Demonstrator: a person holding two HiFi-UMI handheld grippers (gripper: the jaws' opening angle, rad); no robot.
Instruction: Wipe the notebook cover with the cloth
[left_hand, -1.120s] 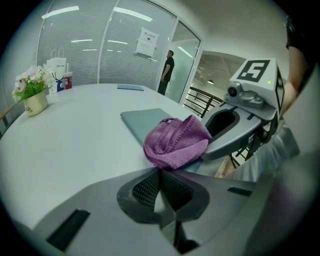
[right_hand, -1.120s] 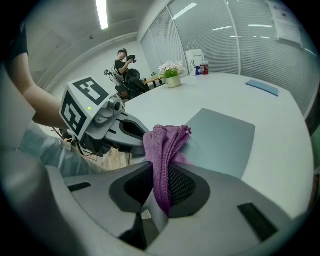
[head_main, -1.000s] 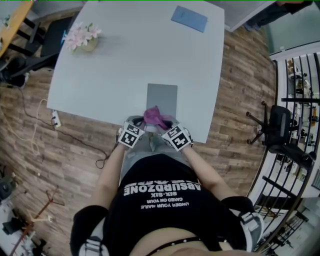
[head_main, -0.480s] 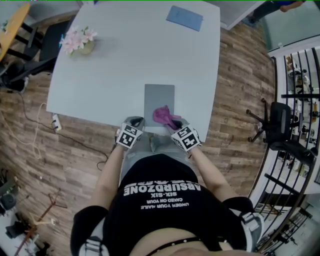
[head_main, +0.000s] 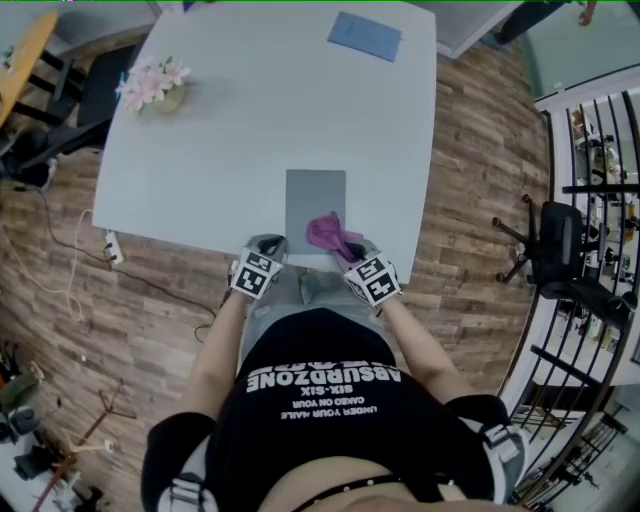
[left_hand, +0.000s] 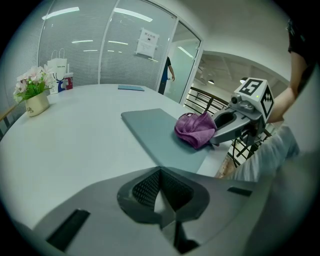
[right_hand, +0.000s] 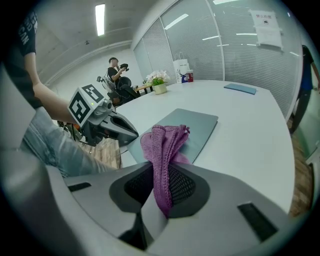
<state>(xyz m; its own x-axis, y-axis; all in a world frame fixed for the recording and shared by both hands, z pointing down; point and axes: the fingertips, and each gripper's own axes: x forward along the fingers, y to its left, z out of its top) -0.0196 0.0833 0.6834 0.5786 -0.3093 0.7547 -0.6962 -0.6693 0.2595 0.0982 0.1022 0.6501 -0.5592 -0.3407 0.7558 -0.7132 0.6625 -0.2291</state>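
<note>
Recorded right gripper pinched tight on purple cloth bunched on near right corner of grey notebook lying flat at near edge of white table, and left gripper with jaws together, empty, just beside notebook's near left corner.
</note>
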